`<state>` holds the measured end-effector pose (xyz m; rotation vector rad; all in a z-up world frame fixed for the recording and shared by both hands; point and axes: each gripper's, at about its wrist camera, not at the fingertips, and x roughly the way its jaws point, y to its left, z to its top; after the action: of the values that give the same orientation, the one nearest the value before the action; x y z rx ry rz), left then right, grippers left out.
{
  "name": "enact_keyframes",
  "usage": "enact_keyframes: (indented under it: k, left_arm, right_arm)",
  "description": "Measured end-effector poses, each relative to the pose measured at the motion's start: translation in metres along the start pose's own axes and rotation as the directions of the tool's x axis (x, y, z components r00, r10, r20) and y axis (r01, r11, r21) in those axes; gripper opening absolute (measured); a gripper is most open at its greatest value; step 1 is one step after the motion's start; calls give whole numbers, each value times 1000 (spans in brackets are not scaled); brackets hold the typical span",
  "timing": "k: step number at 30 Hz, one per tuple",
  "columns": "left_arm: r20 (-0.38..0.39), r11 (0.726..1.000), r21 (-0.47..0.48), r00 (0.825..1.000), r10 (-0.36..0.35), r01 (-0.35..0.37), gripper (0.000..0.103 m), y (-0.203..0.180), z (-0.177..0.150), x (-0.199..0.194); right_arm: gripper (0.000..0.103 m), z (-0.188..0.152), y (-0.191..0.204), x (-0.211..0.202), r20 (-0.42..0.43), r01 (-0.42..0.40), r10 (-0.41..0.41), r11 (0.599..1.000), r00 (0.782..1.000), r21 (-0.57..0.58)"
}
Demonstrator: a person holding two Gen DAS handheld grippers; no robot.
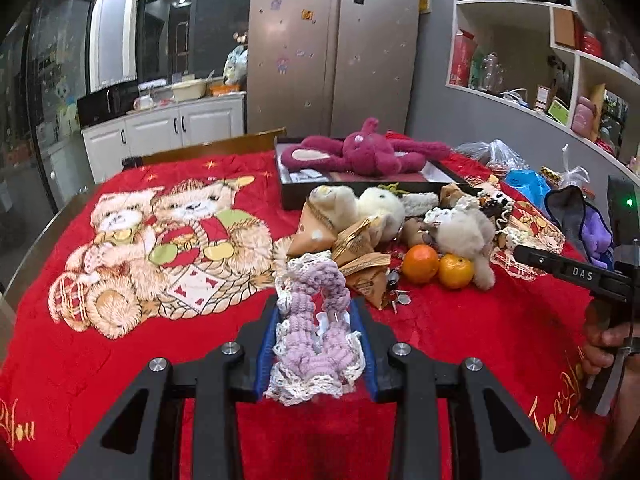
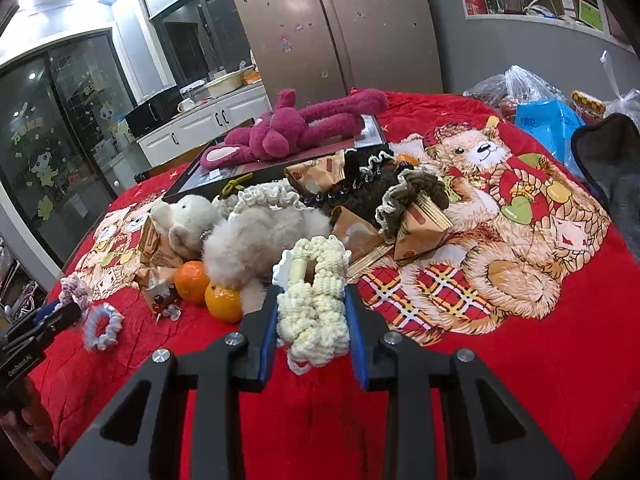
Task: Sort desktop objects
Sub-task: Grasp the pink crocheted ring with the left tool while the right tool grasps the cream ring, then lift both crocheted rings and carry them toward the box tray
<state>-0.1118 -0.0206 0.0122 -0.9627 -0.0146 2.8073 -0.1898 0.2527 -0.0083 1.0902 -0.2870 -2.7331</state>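
Observation:
My left gripper is shut on a lilac crocheted scrunchie with white lace trim, held just above the red blanket. In the right wrist view my right gripper is shut on a cream crocheted scrunchie, which carries a small white clip. There the left gripper shows at the far left, with the lilac scrunchie hanging from it. One finger of the right gripper reaches in from the right edge of the left wrist view, held by a hand.
A pile lies mid-table on the red bear-print blanket: two oranges, pale plush toys, brown paper packets and dark scrunchies. Behind it a magenta plush rabbit lies on a dark tray. Plastic bags sit far right.

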Motion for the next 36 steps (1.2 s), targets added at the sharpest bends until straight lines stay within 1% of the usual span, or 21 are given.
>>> enact_keyframes:
  k: [3, 7, 14, 17, 21, 24, 27, 32, 36]
  left_arm:
    - [15, 1000, 11, 1000, -10, 10, 32, -3, 1, -5]
    - [27, 1000, 21, 1000, -3, 2, 32, -6, 1, -7]
    - [30, 999, 32, 999, 13, -14, 32, -10, 0, -6]
    - [34, 1000, 30, 999, 5, -6, 32, -11, -1, -8]
    - [53, 999, 47, 999, 10, -12, 32, -18, -2, -12]
    - [64, 998, 62, 998, 8, -12, 32, -23, -2, -14]
    - [58, 997, 72, 998, 12, -16, 32, -26, -3, -11]
    - [36, 999, 54, 999, 7, -9, 32, -24, -4, -5]
    - [37, 999, 42, 999, 14, -15, 32, -20, -3, -5]
  right_arm:
    - [31, 1, 1, -3, 13, -5, 5, 1000, 1000, -4]
    - [31, 2, 3, -9, 34, -20, 21, 1000, 999, -13]
    - [31, 4, 7, -16, 65, -24, 26, 999, 998, -37]
    - [31, 4, 12, -20, 77, -32, 36, 998, 996, -53]
    - [31, 2, 20, -25, 96, -38, 46, 996, 994, -84]
    - [31, 0, 27, -26, 86, -68, 76, 993, 993, -95]
    - [31, -1, 31, -27, 88, -76, 87, 991, 992, -112]
    - [31, -1, 31, -29, 91, -98, 109, 988, 990, -117]
    - [31, 0, 30, -31, 89, -122, 132, 987, 987, -108]
